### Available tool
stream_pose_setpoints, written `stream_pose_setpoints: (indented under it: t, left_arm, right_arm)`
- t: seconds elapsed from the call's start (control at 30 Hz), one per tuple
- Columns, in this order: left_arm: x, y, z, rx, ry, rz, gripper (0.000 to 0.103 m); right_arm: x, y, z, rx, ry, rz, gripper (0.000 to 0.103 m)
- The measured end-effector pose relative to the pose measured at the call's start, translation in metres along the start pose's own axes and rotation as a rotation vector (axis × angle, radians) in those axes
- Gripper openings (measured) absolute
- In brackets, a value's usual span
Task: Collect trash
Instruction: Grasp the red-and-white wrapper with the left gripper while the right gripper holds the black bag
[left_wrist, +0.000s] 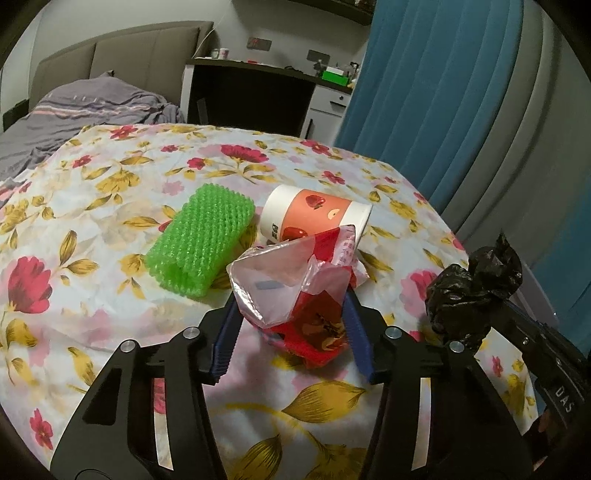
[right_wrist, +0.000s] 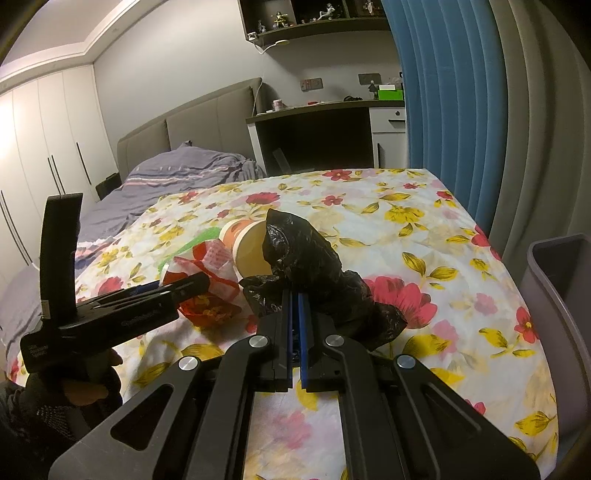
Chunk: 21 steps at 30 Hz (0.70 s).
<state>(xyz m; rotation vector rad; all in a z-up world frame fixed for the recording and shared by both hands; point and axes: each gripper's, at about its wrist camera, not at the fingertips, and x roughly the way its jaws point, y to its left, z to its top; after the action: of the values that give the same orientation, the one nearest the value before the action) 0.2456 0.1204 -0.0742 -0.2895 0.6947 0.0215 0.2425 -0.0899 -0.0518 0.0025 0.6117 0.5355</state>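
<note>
Left wrist view first, going left to right. A green mesh foam sleeve (left_wrist: 201, 242) is seen lying on the flowered cloth (left_wrist: 92, 221) that covers the desk, at about 10 o'clock from the left gripper (left_wrist: 291, 314). Just right of it, at 12 o'clock, a paper cup (left_wrist: 314, 218) printed with apples is tipped on its side, its base turned toward the camera. A crumpled red-and-clear plastic wrapper (left_wrist: 291, 291) is found right in front of the cup, touching it. The blue-padded fingers (left_wrist: 227, 332) are set partly apart on either side of the wrapper; the right pad looks pressed against the red part, the left one sits right at the clear edge, and a firm pinch can't be confirmed from this angle. Off at 3 o'clock, a wadded black plastic bag (left_wrist: 476, 288) is held up off the cloth by the right gripper (left_wrist: 502, 301).

In the right wrist view the left gripper (right_wrist: 184, 286) is seen at 9 o'clock, held in a dark-gloved hand (right_wrist: 62, 391), with the wrapper (right_wrist: 207, 291) at its tip. At 12 o'clock, the right gripper (right_wrist: 295, 295) has its fingers (right_wrist: 304, 325) pressed together on the black bag (right_wrist: 306, 266), which hides part of the cup (right_wrist: 243, 247). A grey bin (right_wrist: 561, 295) is parked beside the desk edge at 3 o'clock.
</note>
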Motion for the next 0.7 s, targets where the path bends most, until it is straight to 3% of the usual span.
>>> stream_pose_setpoints:
  t: [0.7]
  left_arm:
    - [-0.091,-0.002,-0.013,0.014,-0.117,-0.016,0.046]
  right_arm:
    - [-0.045,0.010,-0.004,-0.011,-0.041,-0.006,0.004]
